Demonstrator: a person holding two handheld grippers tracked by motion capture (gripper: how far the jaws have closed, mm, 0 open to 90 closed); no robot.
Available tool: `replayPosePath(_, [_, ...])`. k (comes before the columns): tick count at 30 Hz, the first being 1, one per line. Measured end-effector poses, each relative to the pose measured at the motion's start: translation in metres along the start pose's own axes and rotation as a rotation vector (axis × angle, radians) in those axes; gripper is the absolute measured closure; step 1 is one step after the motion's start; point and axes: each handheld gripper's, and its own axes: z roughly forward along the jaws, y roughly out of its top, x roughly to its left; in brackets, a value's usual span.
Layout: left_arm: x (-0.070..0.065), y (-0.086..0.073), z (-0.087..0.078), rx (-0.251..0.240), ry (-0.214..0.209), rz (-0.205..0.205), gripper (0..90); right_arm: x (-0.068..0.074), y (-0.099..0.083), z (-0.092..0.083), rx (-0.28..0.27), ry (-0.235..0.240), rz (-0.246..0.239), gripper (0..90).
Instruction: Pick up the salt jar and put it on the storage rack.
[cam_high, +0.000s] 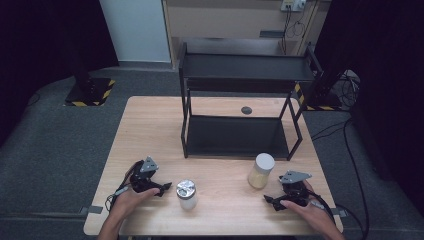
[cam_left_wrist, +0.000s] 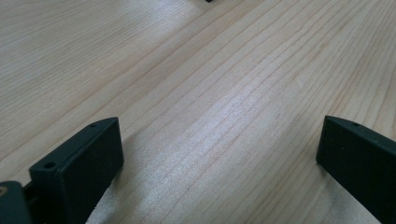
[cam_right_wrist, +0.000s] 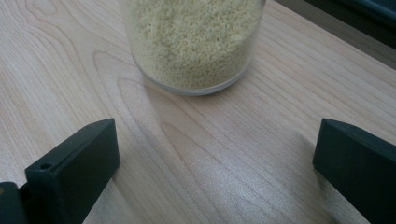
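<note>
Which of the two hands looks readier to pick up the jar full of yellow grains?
The right. The right gripper sits beside the grain jar, and its own view shows the jar just ahead of its open jaws. The left gripper, also open, sits by the silver-topped jar, farther off.

The table (cam_high: 220, 175) is pale wood with a fine straight grain, smooth and faintly satin, catching a soft sheen near the jaws in both gripper views. The left gripper (cam_left_wrist: 219, 154) and the right gripper (cam_right_wrist: 217, 154) have matt black plastic jaws with flat faces and small screw holes. The jar (cam_right_wrist: 194, 42) has a clear, glossy wall that looks like glass or plastic, filled with fine, pale yellow grains, and a matt cream lid. The can (cam_high: 186, 194) has a shiny, crinkled silvery top and a dull white side. The rack (cam_high: 240, 107) looks like matt black metal, and the floor (cam_high: 55, 145) is grey, rough carpet
</note>
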Motion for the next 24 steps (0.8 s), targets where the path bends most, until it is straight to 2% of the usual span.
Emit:
replayPosePath(7, [0.0, 0.0, 0.0, -0.001, -0.001, -0.001, 0.0, 0.0, 0.0, 0.0, 0.0, -0.001, 0.001, 1.2])
replayPosePath(15, [0.004, -0.005, -0.005, -0.009, -0.021, 0.001, 1.6, 0.001, 0.0, 0.0, 0.0, -0.002, 0.002, 1.2])
replayPosePath(24, [-0.001, -0.006, -0.016, -0.024, -0.029, 0.046, 1.8, 0.001, 0.0, 0.0, 0.0, -0.003, 0.002, 1.2])
